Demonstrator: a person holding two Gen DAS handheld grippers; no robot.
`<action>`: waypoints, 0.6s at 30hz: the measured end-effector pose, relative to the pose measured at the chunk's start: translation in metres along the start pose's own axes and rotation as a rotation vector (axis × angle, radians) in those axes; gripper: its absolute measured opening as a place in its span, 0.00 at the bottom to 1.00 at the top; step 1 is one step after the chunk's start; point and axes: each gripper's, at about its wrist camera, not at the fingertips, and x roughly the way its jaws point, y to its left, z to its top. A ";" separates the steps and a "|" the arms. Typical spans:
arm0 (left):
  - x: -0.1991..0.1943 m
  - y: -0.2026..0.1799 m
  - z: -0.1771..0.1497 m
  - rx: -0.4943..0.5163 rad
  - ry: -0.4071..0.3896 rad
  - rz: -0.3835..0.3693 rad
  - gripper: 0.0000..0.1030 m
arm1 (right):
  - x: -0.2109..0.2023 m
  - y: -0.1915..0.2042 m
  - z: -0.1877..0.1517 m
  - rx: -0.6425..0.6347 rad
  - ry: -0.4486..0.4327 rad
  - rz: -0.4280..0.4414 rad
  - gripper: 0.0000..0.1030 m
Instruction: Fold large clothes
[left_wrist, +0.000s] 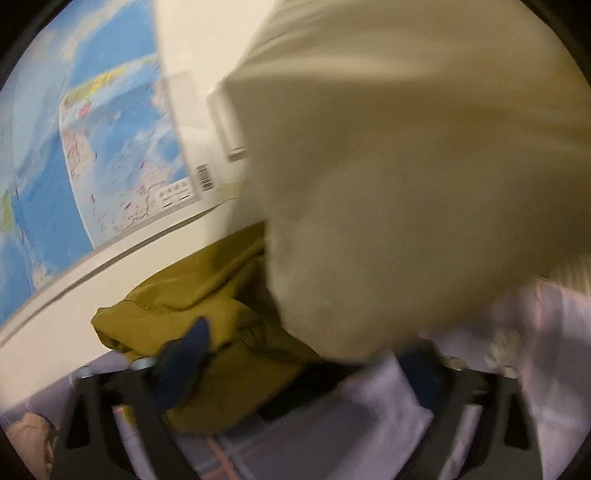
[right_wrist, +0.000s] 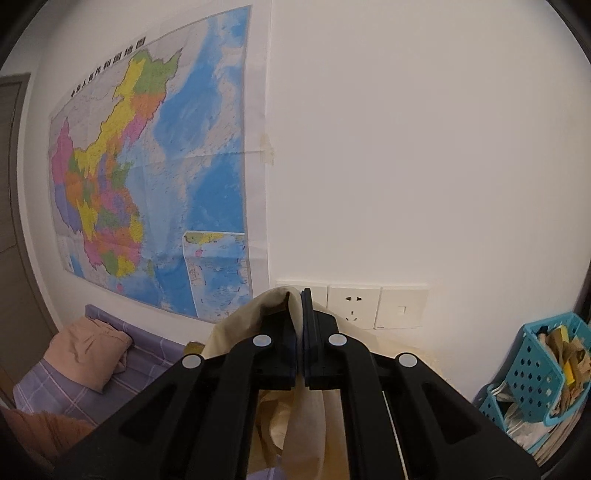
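A large cream garment (left_wrist: 406, 177) hangs blurred in front of the left wrist camera and fills most of that view. My left gripper (left_wrist: 306, 354) is open, its blue-padded fingers wide apart, over an olive-yellow garment (left_wrist: 207, 317) lying on the purple checked bed sheet (left_wrist: 369, 413). The cream cloth hides its right fingertip. My right gripper (right_wrist: 300, 314) is shut on a fold of the cream garment (right_wrist: 284, 299) and holds it up towards the wall; the cloth drapes down below the fingers.
A coloured wall map (right_wrist: 147, 177) hangs at the left and wall sockets (right_wrist: 354, 306) sit behind the right gripper. A pink pillow (right_wrist: 88, 350) lies on the bed at the left. A blue perforated basket (right_wrist: 546, 373) of papers stands at the right.
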 end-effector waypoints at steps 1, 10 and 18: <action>0.003 0.006 0.008 -0.026 0.010 -0.028 0.26 | -0.003 -0.002 0.000 -0.004 -0.005 -0.005 0.02; -0.058 0.060 0.137 -0.190 -0.237 -0.033 0.02 | -0.099 -0.015 0.064 -0.041 -0.187 -0.096 0.02; -0.235 0.096 0.219 -0.144 -0.578 0.113 0.02 | -0.238 -0.001 0.107 -0.054 -0.384 -0.070 0.02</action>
